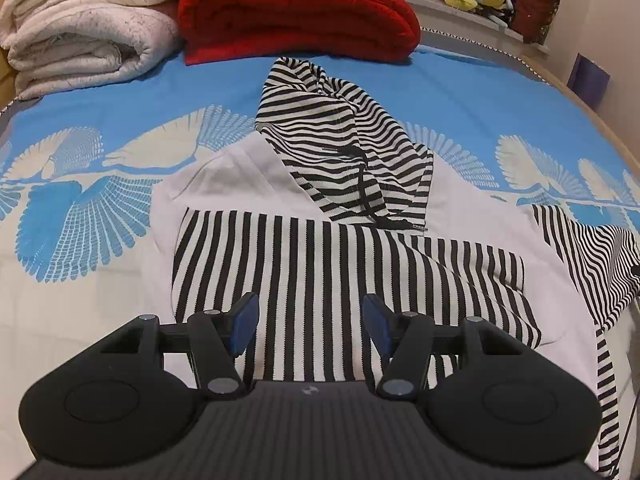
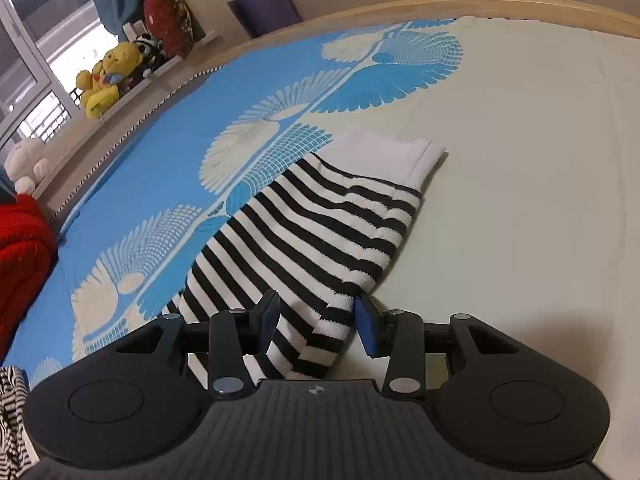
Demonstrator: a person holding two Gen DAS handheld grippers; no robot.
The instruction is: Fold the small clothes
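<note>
My right gripper (image 2: 316, 322) is nearer the work; its jaws stand wide astride the striped sleeve (image 2: 320, 236), whose long axis runs straight ahead and slightly right to the white cuff (image 2: 394, 152); whether the pads touch cloth I cannot tell; my left gripper (image 1: 310, 320) hovers wide open, holding nothing, over the hoodie (image 1: 320, 264), lying flat on the blue bedspread (image 1: 120, 100), one sleeve already folded across, hood (image 1: 340, 136) ahead.

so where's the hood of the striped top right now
In the left wrist view the hood lies centre frame, flopped back onto the white body of the hoodie, just below the red blanket.
</note>
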